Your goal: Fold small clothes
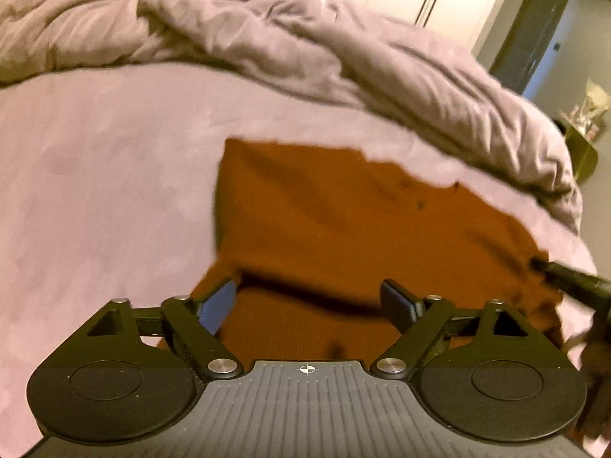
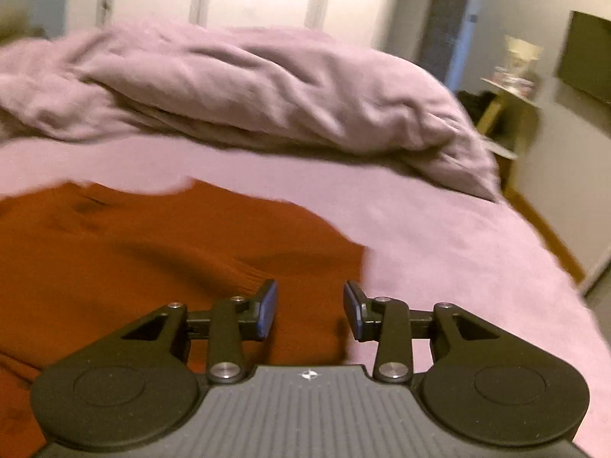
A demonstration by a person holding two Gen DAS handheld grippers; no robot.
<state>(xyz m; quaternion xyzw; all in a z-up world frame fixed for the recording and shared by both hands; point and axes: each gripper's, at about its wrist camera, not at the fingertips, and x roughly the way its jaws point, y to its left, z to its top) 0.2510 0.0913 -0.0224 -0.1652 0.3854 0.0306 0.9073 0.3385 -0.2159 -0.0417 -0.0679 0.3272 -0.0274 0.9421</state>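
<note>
A rust-orange knit garment [image 1: 343, 221] lies flat on the pale pink bed sheet [image 1: 107, 175]. My left gripper [image 1: 309, 301] hangs open and wide above its near part, with nothing between the blue pads. The right gripper's dark tip [image 1: 561, 278] shows at the garment's right edge in the left wrist view. In the right wrist view the same garment [image 2: 133, 259] fills the lower left. My right gripper [image 2: 310, 307] is open over the garment's right edge, its pads apart and clear of the cloth.
A crumpled pink duvet [image 1: 267, 34] is heaped across the back of the bed [image 2: 248, 87]. The bed's right edge drops to a wooden floor [image 2: 550, 229]. A small side table with items [image 2: 511, 76] stands by the wall at the right.
</note>
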